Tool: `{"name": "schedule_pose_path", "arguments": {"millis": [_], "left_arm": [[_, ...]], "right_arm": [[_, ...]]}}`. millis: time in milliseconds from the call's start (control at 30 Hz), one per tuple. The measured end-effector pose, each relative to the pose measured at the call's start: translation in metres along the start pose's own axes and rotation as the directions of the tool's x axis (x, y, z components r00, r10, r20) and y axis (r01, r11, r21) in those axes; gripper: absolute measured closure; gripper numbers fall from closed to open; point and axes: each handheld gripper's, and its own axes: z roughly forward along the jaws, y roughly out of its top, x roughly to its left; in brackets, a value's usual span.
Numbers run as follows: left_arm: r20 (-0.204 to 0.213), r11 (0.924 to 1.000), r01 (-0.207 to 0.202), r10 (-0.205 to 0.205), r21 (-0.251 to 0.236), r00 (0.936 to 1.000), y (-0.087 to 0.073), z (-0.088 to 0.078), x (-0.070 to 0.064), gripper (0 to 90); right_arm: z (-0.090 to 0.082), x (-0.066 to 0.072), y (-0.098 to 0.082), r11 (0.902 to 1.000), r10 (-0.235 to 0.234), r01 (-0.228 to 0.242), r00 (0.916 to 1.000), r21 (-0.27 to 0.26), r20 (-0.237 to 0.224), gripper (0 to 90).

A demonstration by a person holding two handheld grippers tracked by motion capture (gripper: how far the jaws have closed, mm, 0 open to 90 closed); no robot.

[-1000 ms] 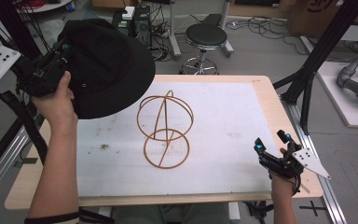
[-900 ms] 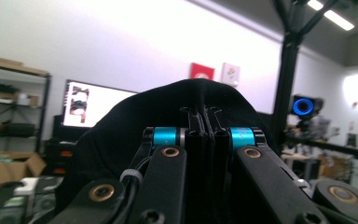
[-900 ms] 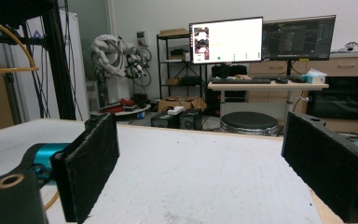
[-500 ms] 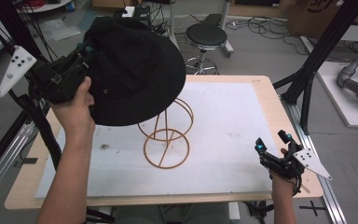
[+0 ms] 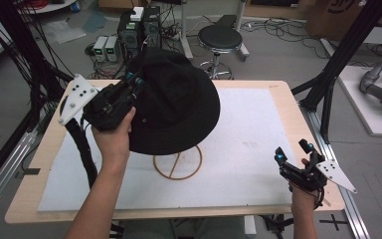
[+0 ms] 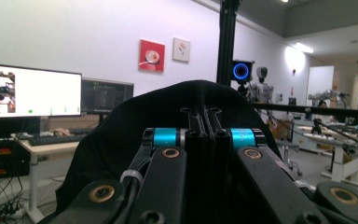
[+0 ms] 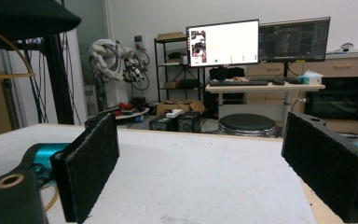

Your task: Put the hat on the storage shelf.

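Left claw (image 5: 135, 81) sits in the upper left of the high view, and its two jaws are pressed together on the brim of a black hat (image 5: 179, 102). In the left gripper view the same claw (image 6: 204, 116) shows its jaws closed tight, with the black cloth of the hat (image 6: 135, 126) pinched between them and rising behind them like a dome. The left hand (image 5: 112, 137) holds this gripper from below, and its grey plate points to the left edge of the frame.

The hat is lifted above the tabletop (image 5: 258, 124), over a wire stand (image 5: 177, 163) of tan colour. Its crown faces up and toward the top of the frame, and the brim spreads wide and is tilted, lower at the side near the person. Only the round base ring of the stand and a short piece of wire are seen under the brim; I cannot tell if the hat touches the stand.

Right claw (image 5: 291, 151) is at the lower right of the high view, well apart from the hat, held by the right hand (image 5: 306, 196) near the tabletop edge. In the right gripper view its jaws stand wide apart with nothing between them (image 7: 200, 172).

I can read no brand or writing on the hat.
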Motion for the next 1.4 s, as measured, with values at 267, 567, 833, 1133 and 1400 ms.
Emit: {"name": "schedule_pose_path", "arguments": {"millis": [267, 567, 833, 1133, 1400], "left_arm": [[0.01, 0.9983, 0.02, -0.02, 0.055, 0.9997, -0.023, 0.005, -0.004, 87.9], [0.008, 0.9981, 0.011, -0.012, 0.06, 0.9999, -0.03, 0.003, -0.003, 77.4], [-0.024, 0.9972, 0.013, -0.012, 0.073, 0.9997, -0.03, 0.004, 0.0, 57.4], [-0.095, 0.9957, 0.029, -0.02, 0.088, 0.9953, -0.028, 0.003, 0.009, 15.6], [-0.132, 0.9967, -0.001, 0.011, 0.081, 0.9912, -0.02, -0.008, 0.019, 12.0]], "right_arm": [[-0.001, 0.0, 0.0, 1.0, 0.009, -0.009, 0.9999, 0.0, 0.005, 10.8], [-0.001, -0.001, 0.0, 1.0, 0.004, -0.004, 1.0, 0.0, 0.003, 10.8], [-0.001, 0.0, 0.0, 1.0, 0.001, -0.001, 1.0, 0.0, 0.001, 10.8], [-0.001, 0.0, 0.0, 1.0, -0.003, 0.003, 1.0, -0.008, -0.007, 10.8], [0.0, 0.001, 0.0, 1.0, -0.005, 0.005, 0.9999, -0.006, -0.011, 10.8]]}}
